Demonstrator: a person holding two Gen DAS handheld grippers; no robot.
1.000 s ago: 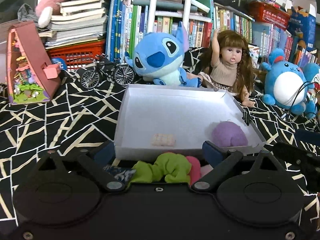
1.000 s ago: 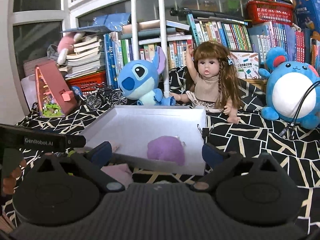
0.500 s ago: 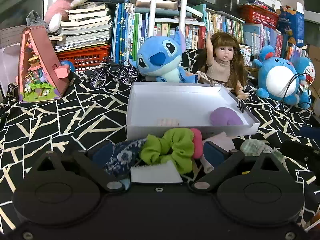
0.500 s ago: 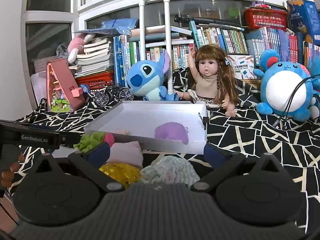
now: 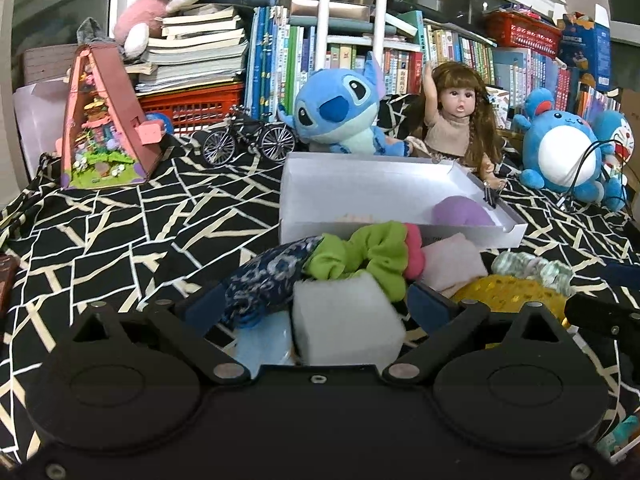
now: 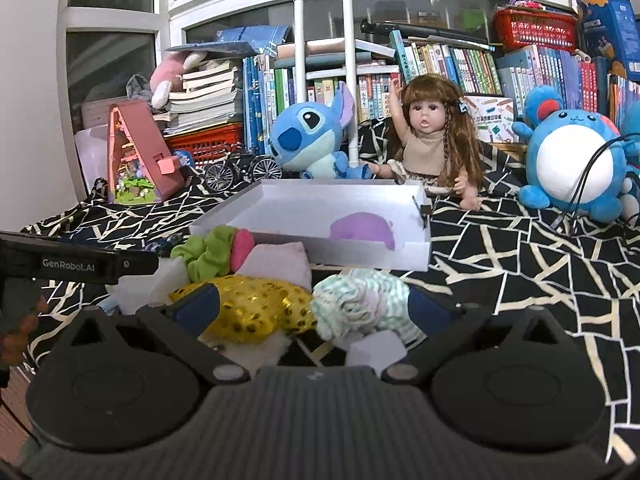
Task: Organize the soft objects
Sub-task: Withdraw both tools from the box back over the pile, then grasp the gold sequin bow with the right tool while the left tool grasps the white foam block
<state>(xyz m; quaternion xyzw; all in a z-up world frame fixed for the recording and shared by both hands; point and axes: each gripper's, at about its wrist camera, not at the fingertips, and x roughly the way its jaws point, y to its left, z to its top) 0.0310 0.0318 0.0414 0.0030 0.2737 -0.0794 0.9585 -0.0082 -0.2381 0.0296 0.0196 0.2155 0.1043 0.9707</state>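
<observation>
Jaws of both grippers stand spread: left gripper (image 5: 314, 310) around a white foam block (image 5: 346, 320), right gripper (image 6: 314, 310) over a gold sequin piece (image 6: 256, 310) and striped scrunchie (image 6: 360, 306). Other soft things (green scrunchie (image 5: 368, 250) among them) lie heaped before the white tray (image 6: 360, 258), which holds a purple plush (image 6: 362, 230).

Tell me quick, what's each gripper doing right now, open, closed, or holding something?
Left gripper: open, holding nothing; a white foam block sits between its fingers.
Right gripper: open, holding nothing; a gold sequin piece and a striped scrunchie lie between its fingers.

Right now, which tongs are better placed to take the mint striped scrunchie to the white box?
Right, probably. The mint striped scrunchie lies between the open right tongs, facing the white box. The open left tongs frame a grey sponge instead.
</observation>
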